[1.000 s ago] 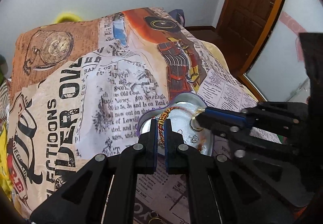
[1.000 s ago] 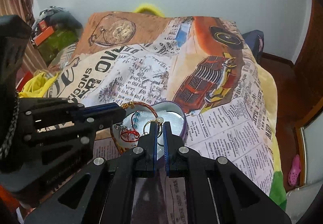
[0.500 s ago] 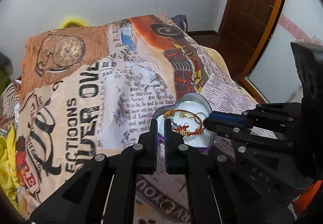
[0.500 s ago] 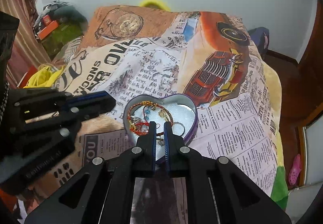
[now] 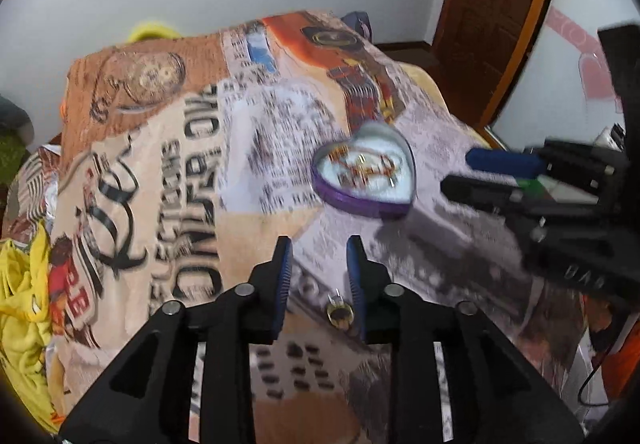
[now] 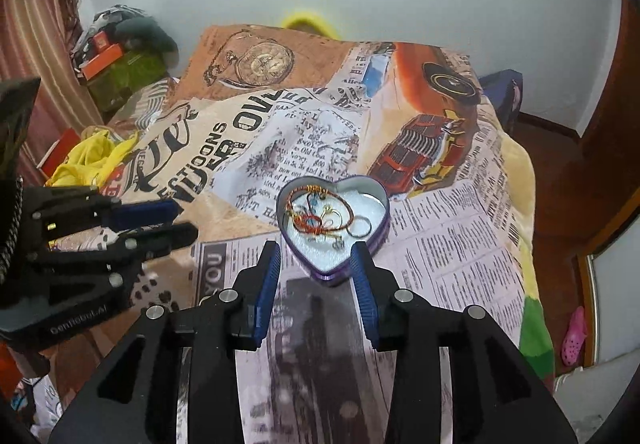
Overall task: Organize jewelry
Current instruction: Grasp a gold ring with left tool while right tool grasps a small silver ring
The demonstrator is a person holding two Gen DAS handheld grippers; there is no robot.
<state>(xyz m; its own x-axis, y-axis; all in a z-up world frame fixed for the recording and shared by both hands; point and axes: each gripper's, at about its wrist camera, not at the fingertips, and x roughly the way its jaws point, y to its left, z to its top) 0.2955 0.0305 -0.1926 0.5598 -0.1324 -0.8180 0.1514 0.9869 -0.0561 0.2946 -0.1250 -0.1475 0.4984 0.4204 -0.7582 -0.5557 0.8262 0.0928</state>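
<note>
Left gripper (image 5: 319,250): fingers had parted since a second earlier, holding nothing, pulled back above a gold ring (image 5: 340,313) on the blanket (image 5: 160,184).
Right gripper (image 6: 316,258): likewise parted and withdrawn.
Heart tin (image 6: 382,228): held the bracelets (image 6: 320,214).

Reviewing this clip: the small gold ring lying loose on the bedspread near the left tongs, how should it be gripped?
Grip the gold ring across its band, coming straight down from above. It lies on the soft bedspread between the open left tongs, so the fingers can likely press into the fabric either side and close across it.
</note>
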